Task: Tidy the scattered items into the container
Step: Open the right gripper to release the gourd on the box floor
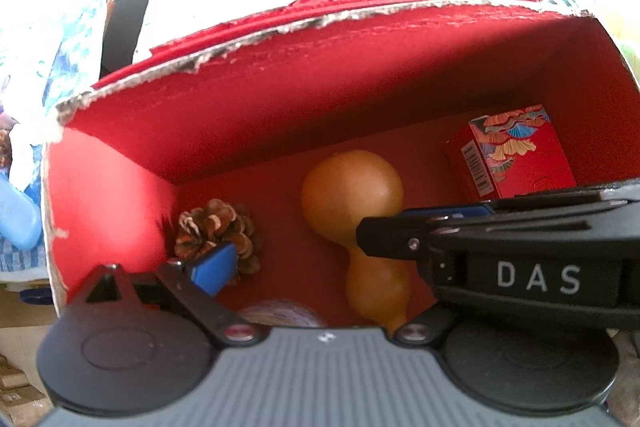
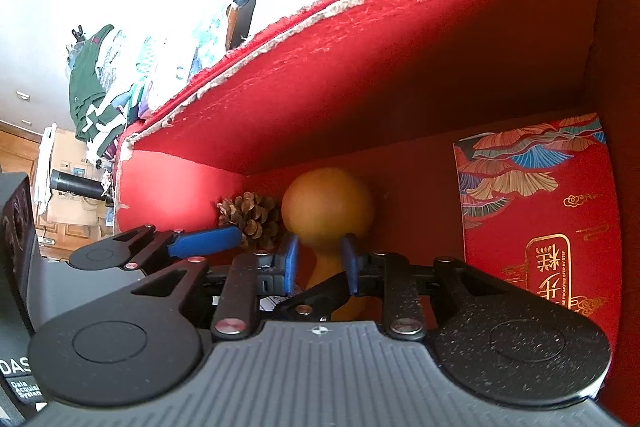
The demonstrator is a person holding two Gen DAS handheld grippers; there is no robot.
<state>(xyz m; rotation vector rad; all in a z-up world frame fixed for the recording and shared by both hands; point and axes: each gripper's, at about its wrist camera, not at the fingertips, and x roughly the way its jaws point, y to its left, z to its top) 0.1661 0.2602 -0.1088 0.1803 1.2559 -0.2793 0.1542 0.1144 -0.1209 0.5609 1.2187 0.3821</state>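
Resting on the floor of the red box (image 1: 280,99), the gourd (image 1: 352,199) lies with its long axis running from the right hand-held gripper (image 2: 320,263) toward the far wall: round bulb away, narrow neck near. In the right wrist view the neck sits between the two blue pads (image 2: 291,263), which bracket it closely on either side. A thin gap seems to show at each pad, so I judge the jaws slightly parted and not pressing, as if the gourd is being let go on the box floor; whether a pad grazes the neck I cannot tell. The coming move, by my reading, turns on backing this gripper straight along the gourd's axis, so the pads clear the neck without rolling it.

The left hand-held gripper (image 1: 304,251) hangs over the same box, pointing steeply down, jaws wide apart and holding nothing; its left pad (image 1: 212,267) is just in front of the pine cone (image 1: 218,231), which lies beside the gourd near the left wall. A small patterned red carton (image 1: 516,155) stands in the far right corner, well apart from the gourd. The right gripper is plainly the nearer to the gourd.
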